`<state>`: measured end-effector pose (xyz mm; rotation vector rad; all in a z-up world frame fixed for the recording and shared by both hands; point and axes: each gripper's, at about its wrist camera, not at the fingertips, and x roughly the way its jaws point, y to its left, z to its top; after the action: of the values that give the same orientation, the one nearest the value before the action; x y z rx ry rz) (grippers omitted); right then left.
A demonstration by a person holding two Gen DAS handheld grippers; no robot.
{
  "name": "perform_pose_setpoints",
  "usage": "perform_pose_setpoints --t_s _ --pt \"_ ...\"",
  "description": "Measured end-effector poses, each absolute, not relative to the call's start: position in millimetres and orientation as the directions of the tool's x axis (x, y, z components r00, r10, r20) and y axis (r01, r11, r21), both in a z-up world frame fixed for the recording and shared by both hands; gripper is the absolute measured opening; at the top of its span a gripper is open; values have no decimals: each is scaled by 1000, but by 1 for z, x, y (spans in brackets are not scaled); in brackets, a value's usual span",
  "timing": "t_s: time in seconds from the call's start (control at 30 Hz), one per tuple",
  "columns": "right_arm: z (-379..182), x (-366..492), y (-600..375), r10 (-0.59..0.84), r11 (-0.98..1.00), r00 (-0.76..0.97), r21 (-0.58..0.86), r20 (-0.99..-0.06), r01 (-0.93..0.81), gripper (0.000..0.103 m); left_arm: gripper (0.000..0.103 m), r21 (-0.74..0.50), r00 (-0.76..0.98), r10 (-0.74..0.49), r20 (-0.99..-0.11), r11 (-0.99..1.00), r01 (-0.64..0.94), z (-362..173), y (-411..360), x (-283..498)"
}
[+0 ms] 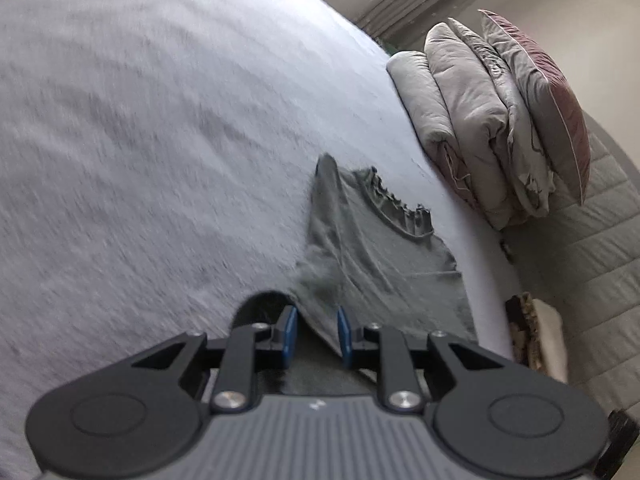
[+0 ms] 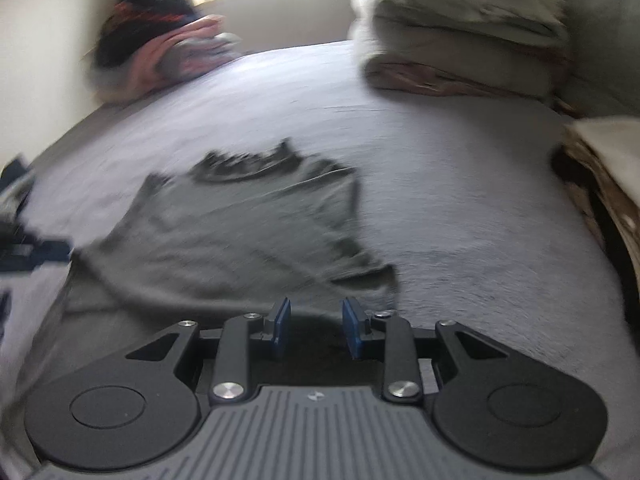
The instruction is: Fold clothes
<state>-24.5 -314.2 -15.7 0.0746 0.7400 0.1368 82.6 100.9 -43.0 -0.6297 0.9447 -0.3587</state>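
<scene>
A grey-green top [image 1: 372,248] with a ruffled dark neckline lies spread flat on the grey bed sheet [image 1: 160,140]. It also shows in the right wrist view [image 2: 240,232], blurred, neckline away from me. My left gripper [image 1: 317,330] is open with its blue pads just above the near hem of the top, holding nothing. My right gripper [image 2: 315,328] is open over the near right corner of the top, holding nothing. The left gripper shows blurred at the left edge of the right wrist view [image 2: 24,252].
A stack of folded grey duvets and a pink pillow [image 1: 500,120] stands on the bed by the padded headboard [image 1: 580,260]. A heap of mixed clothes [image 2: 160,48] lies at the far corner under the window. A beige item [image 2: 608,184] lies at the right edge.
</scene>
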Motion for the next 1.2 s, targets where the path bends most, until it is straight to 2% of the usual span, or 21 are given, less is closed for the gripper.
perform_pose_setpoints --t_s 0.13,0.4,0.47,0.5,0.53,0.57,0.67,0.83,0.97,1.2 --pt "-25 -25 -298 179 978 697 45 -694 -206 31 22 -638 548 -531 -647 770 -8 -53 92 87" --pt "-48 -19 -279 97 943 681 -152 -726 -296 30 22 -694 570 -556 -605 719 -35 -65 88 91" --pt "-49 -19 -277 92 932 684 -179 -723 -315 9 21 -686 582 -541 -607 727 -40 -67 86 91" --pt "-48 -19 -276 91 930 684 -184 -724 -319 3 21 -682 592 -530 -607 730 -44 -67 85 90" --pt "-45 -20 -276 93 928 685 -187 -723 -323 2 17 -677 607 -515 -605 734 -52 -67 86 90" --pt "-41 -21 -277 97 926 685 -187 -722 -328 2 8 -675 622 -502 -601 736 -59 -67 86 89" --pt "-26 -29 -278 126 916 689 -183 -713 -357 2 4 -679 660 -478 -580 731 -67 -61 91 86" --pt "3 -49 -284 225 892 667 -126 -710 -435 2 3 -676 672 -462 -579 733 -77 -58 94 83" --pt "5 -62 -286 279 868 612 -79 -740 -491 2 3 -677 676 -442 -589 727 -115 -62 100 83" --pt "-32 -66 -262 232 821 492 -101 -839 -561 2 3 -654 672 -396 -625 737 -174 -69 104 80"
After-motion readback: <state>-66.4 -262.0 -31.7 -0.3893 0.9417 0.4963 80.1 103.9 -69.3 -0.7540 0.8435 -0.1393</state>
